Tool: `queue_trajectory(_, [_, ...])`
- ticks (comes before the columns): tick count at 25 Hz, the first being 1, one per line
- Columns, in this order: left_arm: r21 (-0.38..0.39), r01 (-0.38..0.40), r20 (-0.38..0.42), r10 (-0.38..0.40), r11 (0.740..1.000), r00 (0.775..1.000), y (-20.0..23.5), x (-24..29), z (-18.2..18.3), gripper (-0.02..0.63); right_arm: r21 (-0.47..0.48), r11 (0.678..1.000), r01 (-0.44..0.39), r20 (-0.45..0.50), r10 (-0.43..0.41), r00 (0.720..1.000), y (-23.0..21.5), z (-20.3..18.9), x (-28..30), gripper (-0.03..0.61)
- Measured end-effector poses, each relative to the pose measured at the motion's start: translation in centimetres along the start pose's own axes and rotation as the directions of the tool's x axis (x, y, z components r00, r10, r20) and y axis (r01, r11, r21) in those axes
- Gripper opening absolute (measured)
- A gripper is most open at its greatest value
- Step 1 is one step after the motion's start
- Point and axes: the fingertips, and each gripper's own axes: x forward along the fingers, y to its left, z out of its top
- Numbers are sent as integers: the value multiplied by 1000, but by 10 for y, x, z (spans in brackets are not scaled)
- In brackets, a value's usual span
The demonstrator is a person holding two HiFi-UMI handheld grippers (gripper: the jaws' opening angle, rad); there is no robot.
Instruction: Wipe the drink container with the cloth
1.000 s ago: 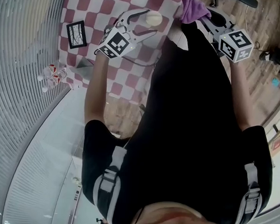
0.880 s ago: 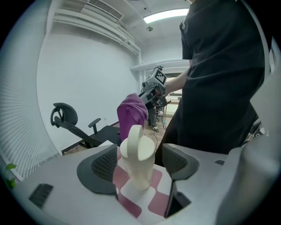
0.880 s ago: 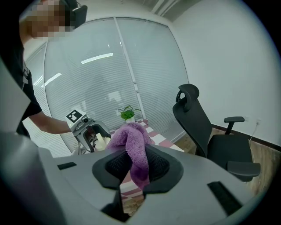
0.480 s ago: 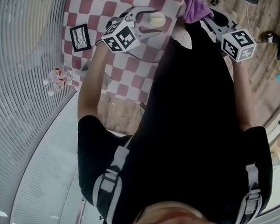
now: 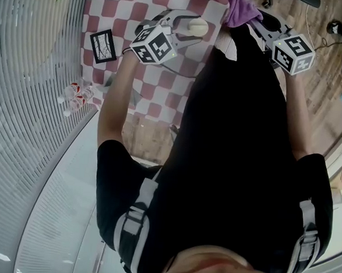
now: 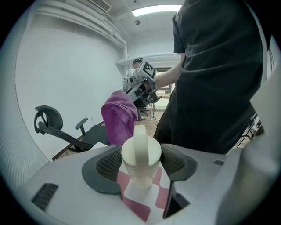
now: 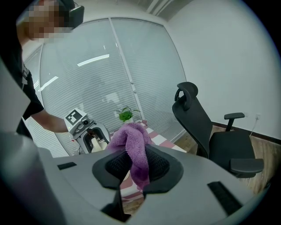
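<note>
The drink container is a cream mug (image 6: 140,160) with a handle, held above the checked table. My left gripper (image 6: 141,161) is shut on it, and the head view shows the mug (image 5: 197,27) between that gripper's (image 5: 190,27) jaws. A purple cloth (image 7: 131,147) hangs from my right gripper (image 7: 137,163), which is shut on it. In the head view the cloth (image 5: 243,11) sits at the top, right of the mug and apart from it. From the left gripper view the cloth (image 6: 119,116) hangs just behind the mug.
A red and white checked tablecloth (image 5: 152,73) covers the table. On it lies a small framed picture (image 5: 103,45). Small bottles (image 5: 76,94) stand on the floor at the left. A black office chair (image 7: 210,132) stands at the right, a potted plant (image 7: 125,115) at the table's far end.
Both grippers have shifted slightly to the right in the head view, the left one carrying the mug closer to the cloth. Neither grip has changed.
</note>
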Motion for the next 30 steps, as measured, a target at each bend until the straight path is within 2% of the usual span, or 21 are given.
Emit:
queue_trajectory(7, [-28, -21, -8, 21, 999, 1000, 4, -1, 0, 295, 6, 1000, 2, -2, -2, 1000, -5, 0, 1, 98])
queue_trajectory(12, [-93, -62, -8, 62, 994, 998, 7, 1, 1, 295, -1, 1000, -1, 13, 1, 1000, -5, 1, -2, 98])
queue_trajectory(15, [-166, -105, -41, 100, 980, 994, 12, 2, 1, 295, 4, 1000, 0, 25, 0, 1000, -8, 3, -6, 98])
queue_trajectory(18, [-286, -172, -38, 168, 943, 985, 25, -1, 2, 293, 4, 1000, -9, 36, 9, 999, -9, 9, -6, 98])
queue_trajectory(20, [-374, -222, -38, 224, 901, 974, 35, -5, -1, 293, -6, 1000, -19, 39, 19, 999, -7, 12, -4, 98])
queue_trajectory(21, [-424, -249, -50, 252, 871, 966, 40, -8, -4, 293, -13, 1000, -23, 39, 24, 999, -6, 12, -4, 98])
queue_trajectory(23, [-529, -299, -80, 304, 795, 949, 47, -14, -11, 293, -23, 999, -32, 37, 32, 999, -5, 12, -3, 98])
queue_trajectory(26, [-672, -335, -94, 372, 661, 923, 53, -23, -19, 293, -31, 998, -54, 32, 55, 998, -3, 11, -1, 98])
queue_trajectory(30, [-834, -315, -77, 470, 453, 879, 52, -35, -24, 293, -46, 995, -86, 28, 88, 996, 0, 12, -2, 98])
